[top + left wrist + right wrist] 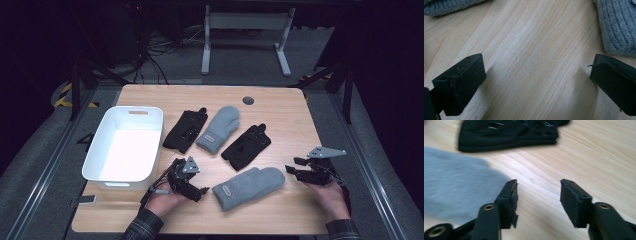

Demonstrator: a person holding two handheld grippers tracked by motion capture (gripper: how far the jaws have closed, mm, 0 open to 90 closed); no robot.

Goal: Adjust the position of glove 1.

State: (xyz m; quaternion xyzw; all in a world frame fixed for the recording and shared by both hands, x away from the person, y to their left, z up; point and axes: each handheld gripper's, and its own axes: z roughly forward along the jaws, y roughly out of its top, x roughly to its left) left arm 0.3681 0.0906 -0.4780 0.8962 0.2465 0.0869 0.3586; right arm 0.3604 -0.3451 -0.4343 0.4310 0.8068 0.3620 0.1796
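Wooden table (280,107); both tongs (202,190) (296,167) agape, empty, flanking grey mitten (248,186).

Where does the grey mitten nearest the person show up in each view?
High view: the near grey mitten lies low in the middle, between the two grippers.
Left gripper view: a grey knit edge at the upper right, probably this mitten.
Right gripper view: a blurred grey patch at the left.
Shared landmark: the pale wooden table, under everything.
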